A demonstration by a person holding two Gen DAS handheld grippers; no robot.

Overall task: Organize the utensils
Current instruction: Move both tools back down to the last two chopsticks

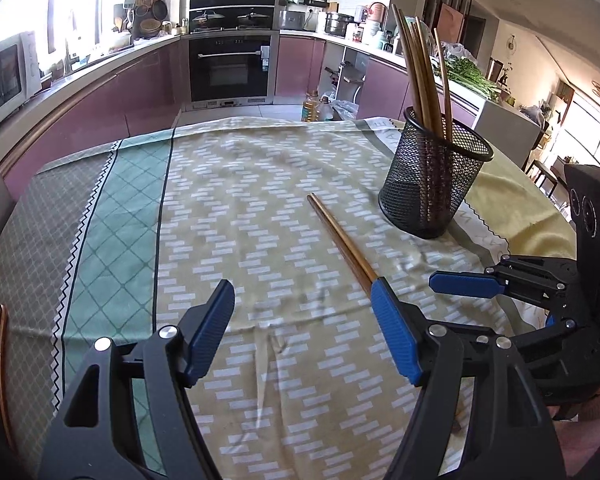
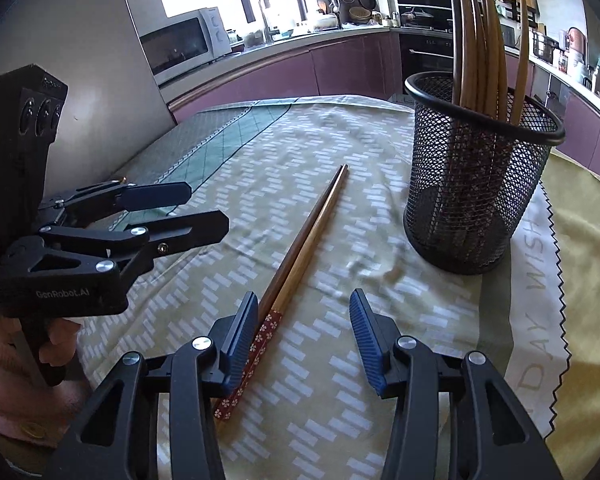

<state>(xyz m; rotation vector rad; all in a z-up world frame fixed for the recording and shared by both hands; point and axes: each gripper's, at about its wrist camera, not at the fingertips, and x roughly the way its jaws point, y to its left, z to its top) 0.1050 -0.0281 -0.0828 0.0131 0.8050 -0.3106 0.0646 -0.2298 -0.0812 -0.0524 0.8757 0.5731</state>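
So the thing that matters here: in the right wrist view the pair of chopsticks is seen lying flat on the tablecloth, long axis running from lower centre-left of the frame up toward the middle. The patterned red handle end is nearest the camera, and the plain tips are pointed away toward upper centre. The right gripper is held partly open with nothing gripped. Its left finger looks to be right alongside the red handle section, maybe touching it, though that can't be settled. The rest of the pair is left off-centre in the gap, so a small shift toward frame-left is probably needed before any closing.

The left gripper is kept wide, nothing between its pads. In the left wrist view the chopsticks run from behind its right finger, lower right of centre, up toward the middle of the frame. The right one is judged better placed, being down at the handle end.

Further back, the black mesh holder is stood upright at the right of the frame, already loaded with other chopsticks. It's found beyond and to the right of the loose pair, clearly apart from it.

Readable writing: "GenRobot.AI" is printed on the left gripper's body at lower left of the right wrist view. "DAY WISH" can be made out on the cloth's border at the right. Nothing else is legible.
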